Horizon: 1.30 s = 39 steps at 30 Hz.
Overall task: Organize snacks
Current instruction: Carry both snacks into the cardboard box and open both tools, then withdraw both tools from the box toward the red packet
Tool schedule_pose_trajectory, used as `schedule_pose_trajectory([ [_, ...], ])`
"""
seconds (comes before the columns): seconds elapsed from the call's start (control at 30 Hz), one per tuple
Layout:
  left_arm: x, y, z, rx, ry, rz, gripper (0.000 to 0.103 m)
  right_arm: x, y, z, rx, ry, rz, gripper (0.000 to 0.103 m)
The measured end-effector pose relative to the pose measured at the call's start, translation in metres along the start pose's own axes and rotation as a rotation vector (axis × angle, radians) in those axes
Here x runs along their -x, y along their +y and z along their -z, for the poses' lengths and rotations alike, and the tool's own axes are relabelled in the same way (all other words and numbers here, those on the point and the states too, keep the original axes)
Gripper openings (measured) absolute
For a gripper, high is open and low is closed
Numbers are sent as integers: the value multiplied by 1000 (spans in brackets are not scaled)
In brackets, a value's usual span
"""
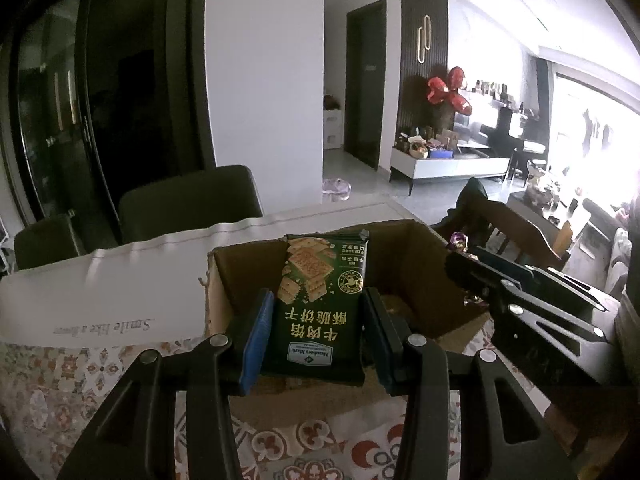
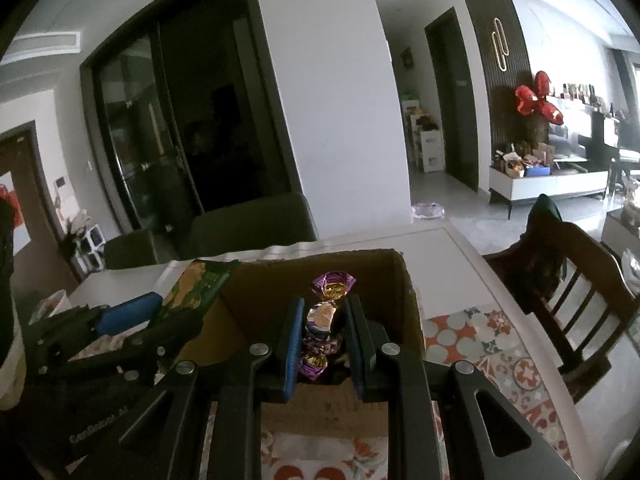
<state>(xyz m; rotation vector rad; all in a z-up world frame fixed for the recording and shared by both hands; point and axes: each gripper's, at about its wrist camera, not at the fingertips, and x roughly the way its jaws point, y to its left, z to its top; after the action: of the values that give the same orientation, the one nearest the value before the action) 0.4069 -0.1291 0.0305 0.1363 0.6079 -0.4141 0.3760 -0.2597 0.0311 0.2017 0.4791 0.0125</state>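
**Two grippers, each loaded, poised at a cardboard box**

Left wrist view: the left gripper [image 1: 316,336] pinches a dark green cracker pack [image 1: 316,308] by its side edges, the blue pads pressed against the film. The pack stands upright and reads upside down to the camera, held over the near wall of the open box [image 1: 404,264]. Right wrist view: the right gripper [image 2: 322,342] is pressed together on a purple-and-gold wrapped candy [image 2: 320,320], whose twisted end sticks up past the fingertips, over the box interior. Each gripper also appears at the edge of the other's view, so the two work close together over the same box.

The step in hand is judged to be the placing of both snacks into the box. To do it well, lower each item past the cardboard rim before releasing. The pack is broad, so it is best slid in flat or stood against a wall, leaving the middle free. The candy is small and slippery; release it low so that it does not bounce out. Keep the two grippers from crossing.

Legible writing: the pack bears "Member's Mark" and large Chinese characters, 牛肉锅 over 酥脆饼干. A white sheet [image 1: 100,292] left of the box reads "Smile like a flower". The left gripper's body, in the right wrist view, carries pale lettering too blurred to read surely.
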Motion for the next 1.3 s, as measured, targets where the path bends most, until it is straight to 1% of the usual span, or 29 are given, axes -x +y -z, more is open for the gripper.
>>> schedule_pose_trajectory([
  [0.1, -10, 2, -5, -8, 9, -1, 44, -9, -1, -4, 6, 15, -5, 22],
  [0.27, -26, 4, -11, -11, 33, -11, 45, -28, -6, -10, -1, 65, -5, 22],
  [0.33, -32, 4, -12, -10, 48, -12, 47, -32, -7, -10, -1, 74, -4, 22],
  [0.4, -33, 5, -12, -4, 44, -20, 61, -37, -8, -11, 3, 88, -7, 23],
  [0.43, -31, 5, -12, 2, 38, -22, 63, -38, -7, -11, 6, 96, -9, 25],
  [0.47, -30, 6, -12, 4, 34, -21, 63, -40, -7, -11, 9, 103, -5, 36],
  [0.53, -29, 10, -12, 11, 30, -24, 63, -39, -9, -11, 7, 98, 4, 47],
  [0.63, -17, 13, -7, 12, 12, -44, 63, -34, -7, -10, 20, 80, 25, 47],
  [0.7, -8, 12, -4, 2, -4, -56, 67, -29, -7, -8, 18, 81, 21, 48],
  [0.77, 3, 12, 0, -6, -18, -69, 69, -24, -4, -7, 25, 85, 22, 57],
  [0.87, 21, 9, 9, -31, -38, -81, 69, -11, 2, -2, 50, 68, 15, 59],
  [0.93, 32, 9, 15, -44, -51, -85, 70, -2, 6, 2, 62, 64, 8, 64],
  [1.03, 51, 7, 25, -59, -68, -91, 70, 13, 13, 11, 78, 54, -7, 65],
  [1.13, 64, 10, 33, -65, -74, -97, 70, 25, 20, 20, 87, 52, -21, 69],
  [1.3, 85, 11, 49, -84, -84, -110, 70, 44, 32, 34, 120, 52, -37, 69],
])
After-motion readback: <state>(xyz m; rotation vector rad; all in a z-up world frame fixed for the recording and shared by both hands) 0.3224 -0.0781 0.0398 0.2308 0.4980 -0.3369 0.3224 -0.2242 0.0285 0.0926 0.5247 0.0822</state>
